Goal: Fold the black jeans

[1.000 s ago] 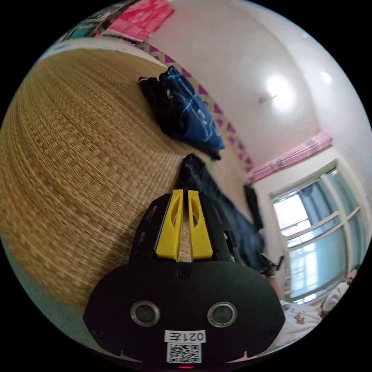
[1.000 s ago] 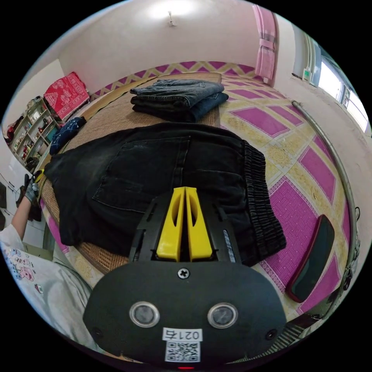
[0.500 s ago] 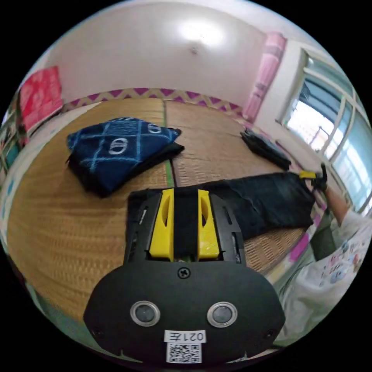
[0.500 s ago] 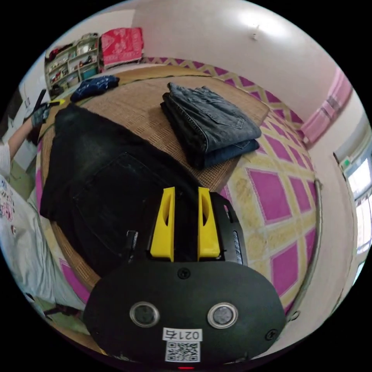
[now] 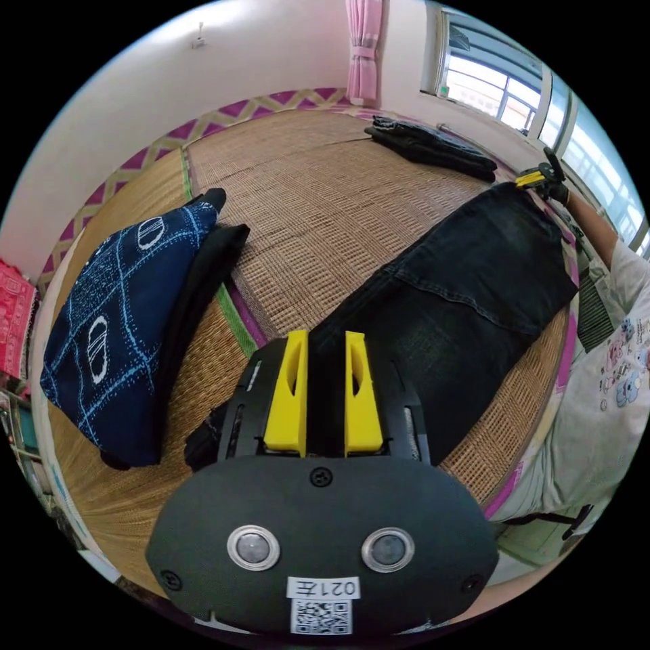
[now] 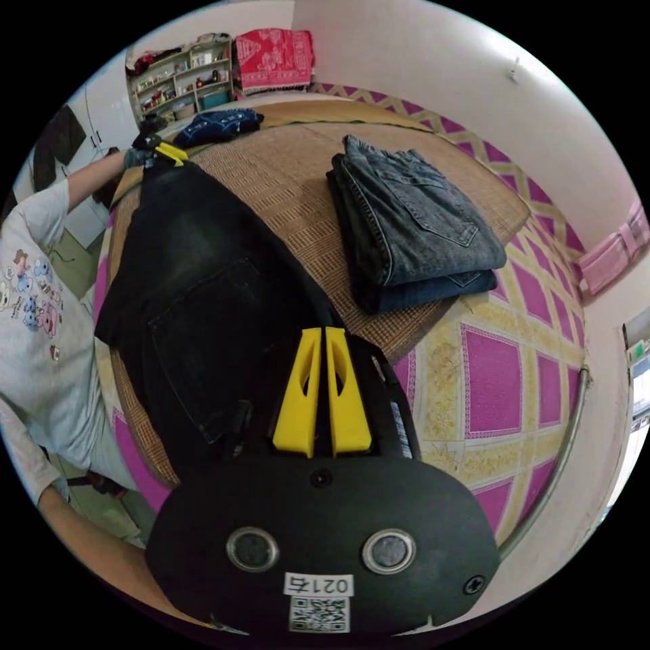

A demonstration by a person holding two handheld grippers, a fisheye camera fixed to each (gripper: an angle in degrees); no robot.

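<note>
While the black jeans (image 5: 467,291) lie stretched flat along the near edge of the woven mat (image 5: 325,196), each end is at a gripper. Left gripper (image 5: 323,338): yellow jaws a narrow gap apart, black denim of the leg end showing between them; whether they press on the cloth I cannot tell. Right gripper (image 6: 323,333): jaws nearly closed at the waist end of the jeans (image 6: 196,284), dark cloth in the slit; grip likewise uncertain. Seen from the left gripper view, the right gripper (image 5: 535,179) sits at the far end of the jeans. A folded blue patterned cloth (image 5: 115,325) lies on the mat beside the leg end. Folded grey jeans (image 6: 413,223) are stacked further along the mat, apart from the black pair
</note>
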